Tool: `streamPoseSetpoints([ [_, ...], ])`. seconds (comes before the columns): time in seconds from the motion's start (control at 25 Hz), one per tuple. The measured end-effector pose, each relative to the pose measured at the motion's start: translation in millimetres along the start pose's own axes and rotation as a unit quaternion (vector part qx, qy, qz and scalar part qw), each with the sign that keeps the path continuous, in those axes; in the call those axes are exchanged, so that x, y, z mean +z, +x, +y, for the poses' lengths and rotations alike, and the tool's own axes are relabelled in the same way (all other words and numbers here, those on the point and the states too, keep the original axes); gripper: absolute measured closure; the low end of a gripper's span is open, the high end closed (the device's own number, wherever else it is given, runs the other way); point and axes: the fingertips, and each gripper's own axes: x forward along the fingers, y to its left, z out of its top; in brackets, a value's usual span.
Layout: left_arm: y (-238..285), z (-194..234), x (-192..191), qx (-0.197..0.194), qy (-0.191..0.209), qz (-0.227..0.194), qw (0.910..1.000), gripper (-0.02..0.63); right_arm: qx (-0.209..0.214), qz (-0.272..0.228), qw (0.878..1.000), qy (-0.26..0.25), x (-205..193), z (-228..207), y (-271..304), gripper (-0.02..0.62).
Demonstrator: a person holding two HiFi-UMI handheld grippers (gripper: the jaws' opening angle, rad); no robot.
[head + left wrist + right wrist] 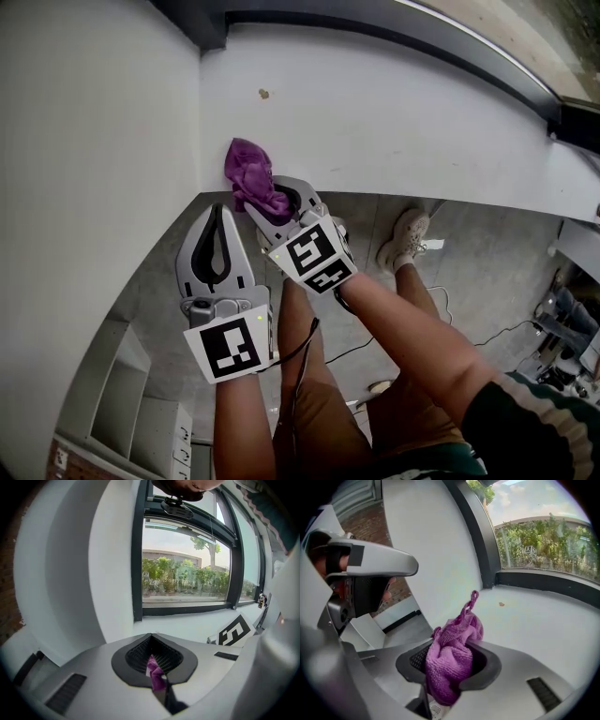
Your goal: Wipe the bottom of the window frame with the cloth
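None of the frame (187, 609) bottom looks wiped yet. The cloth (248, 173) is pinched, bunched, in the right hand-held gripper (286, 202) at the sill (394, 122) edge. The left hand-held gripper (220, 211) is pressed together on a purple scrap (156, 676).

**Left gripper** (217, 211): pale grey moulded shell with a teardrop outline. A black lining runs round the jaw slot, with black ribbed pads (154, 656) inside. There is a black grooved inset (65, 693) on the shell flank.

**Left marker cube** (227, 347): white faces with a black square pattern, set behind the jaws. A small green light shows at its upper edge.

**Right gripper** (277, 199): same grey shell and black lining.

**Right marker cube** (312, 255): black squares on white, set behind the jaws.

**Black cable** (305, 345): thin, trailing down from behind the cubes.

**Worn:**
- tan-brown shorts (323, 422)
- dark green sleeve (525, 422) with paler stripes, on the right gripper's side
- beige lace-up trainer (405, 236)
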Motion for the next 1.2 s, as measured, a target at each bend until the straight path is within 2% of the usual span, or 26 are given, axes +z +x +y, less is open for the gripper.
streamPoseSetpoints([
  [0.32,-3,10,-1,0.003,-0.001,0.001,1.0000,0.600,0.038,0.006,0.999,0.012,9,20,18,0.445],
  [0.48,-4,16,0,0.006,-0.004,-0.001,1.0000,0.600,0.049,0.015,0.999,-0.006,13,29,25,0.445],
  [0.76,-5,22,-2,0.011,-0.013,0.000,0.9999,0.600,0.037,0.005,0.999,0.009,29,20,30,0.445],
  [1.2,10,20,16,0.004,-0.019,-0.014,0.9997,0.600,0.002,-0.018,0.999,-0.027,79,-27,38,0.445],
])
